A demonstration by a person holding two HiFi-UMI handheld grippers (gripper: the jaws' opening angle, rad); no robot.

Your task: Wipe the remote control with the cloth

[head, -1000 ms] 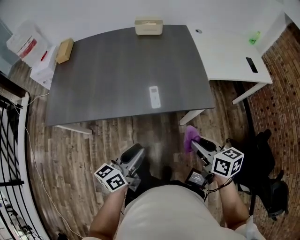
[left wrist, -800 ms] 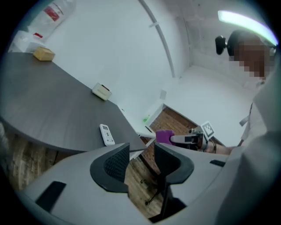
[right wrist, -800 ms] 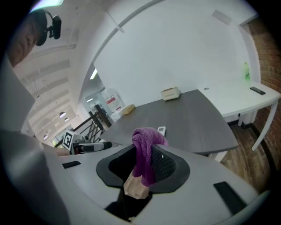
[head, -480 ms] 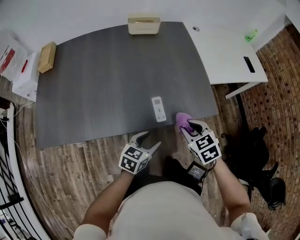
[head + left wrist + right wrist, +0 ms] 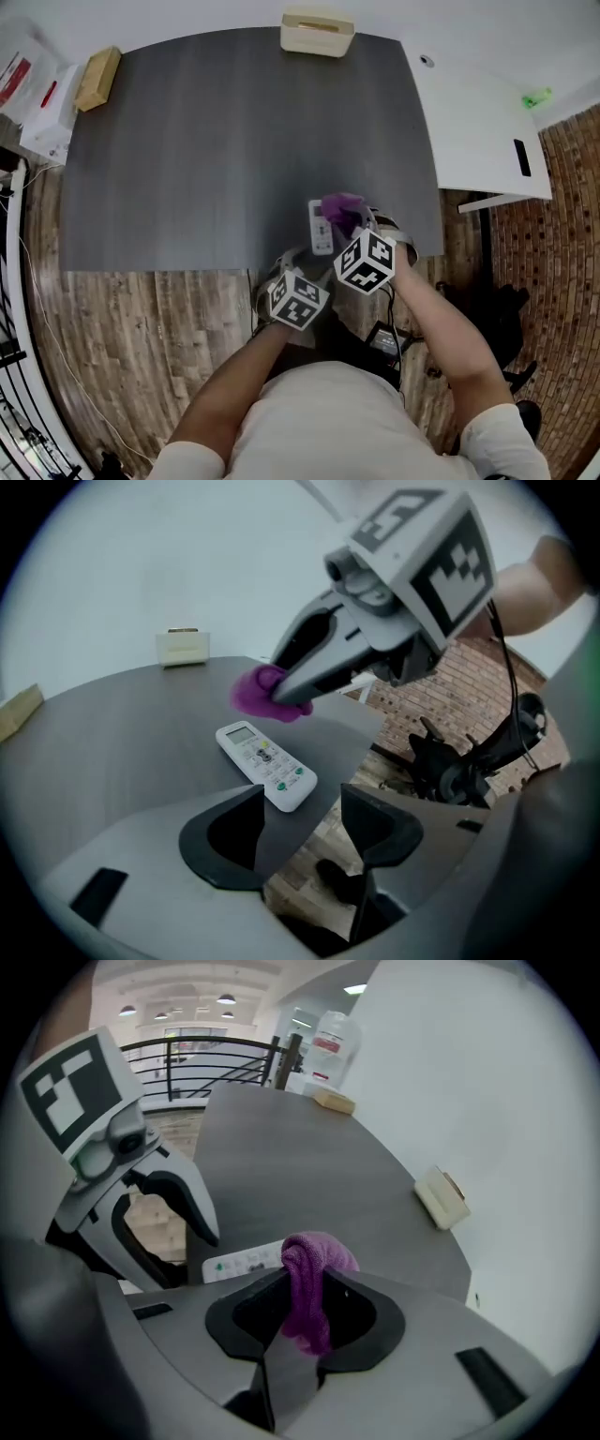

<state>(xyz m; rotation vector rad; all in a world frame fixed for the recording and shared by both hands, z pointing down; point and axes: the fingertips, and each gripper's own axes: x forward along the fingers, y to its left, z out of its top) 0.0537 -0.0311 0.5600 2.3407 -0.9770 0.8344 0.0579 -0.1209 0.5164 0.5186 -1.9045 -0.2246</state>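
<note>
Approach looks to be the step in hand, the wiping itself not yet begun; at the left, the left gripper [image 5: 305, 822] has just been opening its jaws, which stand wide apart with nothing between them, pointing down at the near end of the white air-conditioner-style remote control [image 5: 265, 764]; it lies face up near the front edge of the dark grey table [image 5: 187, 141]; just right of it, the purple cloth [image 5: 309, 1279] hangs bunched over the remote's far end, and whether it touches yet I cannot tell; the right gripper [image 5: 305, 1312] is clenched on that cloth, a fold standing up out of its jaws; next, by my judgement, the left jaws should settle round the remote's near end to steady it while the right lowers the cloth onto the display and draws it along the buttons, lightly enough not to push it off the edge; as for writing, the red-and-white packets [image 5: 19, 80] at far left carry print too small to read, and the remote's button marks are likewise illegible, with no brand showing.
</note>
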